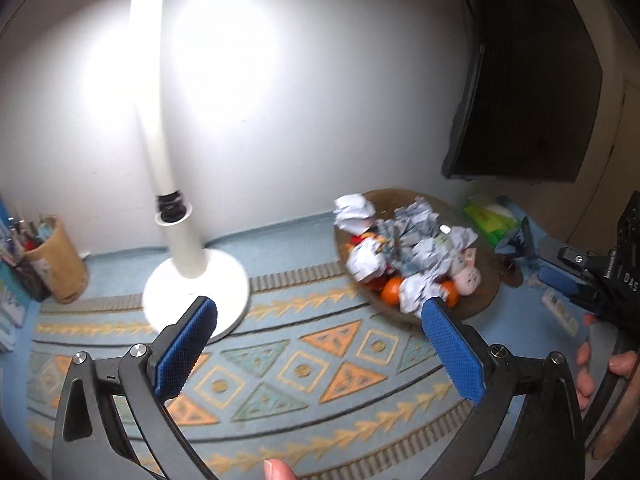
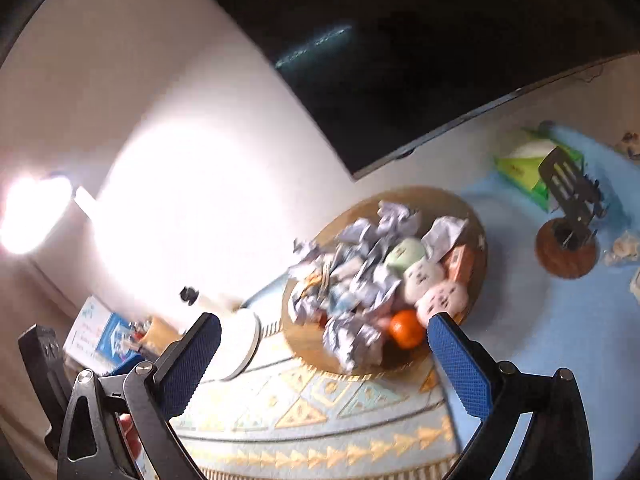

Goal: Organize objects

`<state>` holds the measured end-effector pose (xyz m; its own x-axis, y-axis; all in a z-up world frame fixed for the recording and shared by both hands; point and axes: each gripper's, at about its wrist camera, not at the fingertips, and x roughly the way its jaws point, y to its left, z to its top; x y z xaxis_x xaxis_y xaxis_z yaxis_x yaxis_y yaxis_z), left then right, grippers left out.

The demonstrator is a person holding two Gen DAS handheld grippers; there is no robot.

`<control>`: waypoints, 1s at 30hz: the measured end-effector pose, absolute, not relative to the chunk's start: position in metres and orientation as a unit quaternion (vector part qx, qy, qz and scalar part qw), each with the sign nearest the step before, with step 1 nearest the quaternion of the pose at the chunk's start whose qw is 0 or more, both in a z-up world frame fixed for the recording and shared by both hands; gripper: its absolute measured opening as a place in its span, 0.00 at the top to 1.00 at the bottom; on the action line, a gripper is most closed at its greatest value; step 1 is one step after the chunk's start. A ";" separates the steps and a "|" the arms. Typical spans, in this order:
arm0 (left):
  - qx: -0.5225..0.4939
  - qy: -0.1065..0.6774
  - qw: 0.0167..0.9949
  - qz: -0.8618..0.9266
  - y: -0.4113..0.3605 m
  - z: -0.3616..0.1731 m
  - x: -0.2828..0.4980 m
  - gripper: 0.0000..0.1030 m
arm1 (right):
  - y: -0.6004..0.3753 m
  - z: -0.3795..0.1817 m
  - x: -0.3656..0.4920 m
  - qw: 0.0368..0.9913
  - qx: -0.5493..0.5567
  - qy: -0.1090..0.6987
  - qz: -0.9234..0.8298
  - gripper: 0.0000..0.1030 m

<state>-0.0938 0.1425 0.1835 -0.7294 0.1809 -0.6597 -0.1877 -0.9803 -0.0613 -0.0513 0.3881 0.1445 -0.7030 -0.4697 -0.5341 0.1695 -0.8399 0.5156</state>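
Left gripper (image 1: 320,320) and right gripper (image 2: 324,340), blue-padded jaws spread wide and empty, above a patterned blue tablecloth (image 1: 280,364). Centre right: round woven basket (image 2: 448,200) heaped with crumpled paper balls (image 2: 360,264), oranges (image 2: 406,328) and plush toys (image 2: 442,300).

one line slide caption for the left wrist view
Open left claw above patterned mat, facing basket of crumpled paper beside lamp base.

Basket (image 2: 472,208) contents blurred — crumpled paper (image 2: 348,344) hides fruit.
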 end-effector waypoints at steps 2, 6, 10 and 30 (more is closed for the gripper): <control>-0.366 0.021 0.056 0.929 0.118 0.177 -0.072 0.01 | 0.365 0.131 -0.032 0.185 0.359 -0.195 -0.894 0.00; -0.398 -0.005 0.027 0.917 0.069 0.137 -0.032 0.01 | 0.315 0.088 0.001 0.205 0.405 -0.140 -0.880 0.00; -0.422 -0.022 0.019 0.906 0.041 0.084 -0.003 0.01 | 0.271 0.050 0.029 0.196 0.427 -0.026 -0.882 0.00; -0.453 -0.012 -0.016 0.891 0.024 0.018 0.012 0.00 | 0.235 -0.005 0.043 0.157 0.445 0.084 -0.877 0.00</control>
<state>0.0124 0.0236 0.0181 -0.5896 -0.0182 -0.8075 0.0398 -0.9992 -0.0066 0.0431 0.2346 -0.0049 -0.5539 -0.2004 -0.8081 0.3505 -0.9365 -0.0080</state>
